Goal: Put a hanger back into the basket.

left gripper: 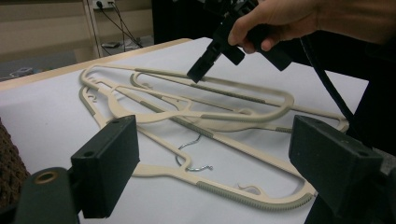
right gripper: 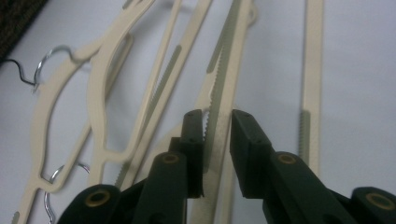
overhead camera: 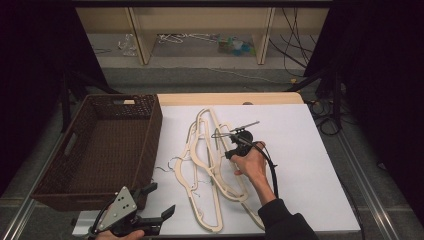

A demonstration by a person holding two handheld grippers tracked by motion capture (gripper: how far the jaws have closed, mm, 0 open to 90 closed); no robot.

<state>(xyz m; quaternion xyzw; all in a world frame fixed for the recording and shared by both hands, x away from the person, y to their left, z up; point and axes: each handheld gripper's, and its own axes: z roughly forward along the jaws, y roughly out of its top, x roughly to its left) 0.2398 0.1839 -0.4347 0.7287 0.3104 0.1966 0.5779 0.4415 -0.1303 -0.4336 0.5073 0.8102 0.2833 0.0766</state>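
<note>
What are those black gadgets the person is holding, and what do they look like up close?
Each is a hand-held black gripper. The left gripper carries a grey three-cornered plate dotted with small holes, and its blocky black fingers pivot on brass-ringed joints. The right gripper has the same black jaws and brass rings, trails a thick black cable, and the arm behind wears a dark sleeve.

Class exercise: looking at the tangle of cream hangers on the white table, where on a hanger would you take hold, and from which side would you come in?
Grip a straight bar with the ribbed grey strip, from above, jaws astride its narrow width. The hangers lie flat and overlapped, so only thin edges offer purchase. The right hand-held gripper does just that, closed on such a bar.
</note>
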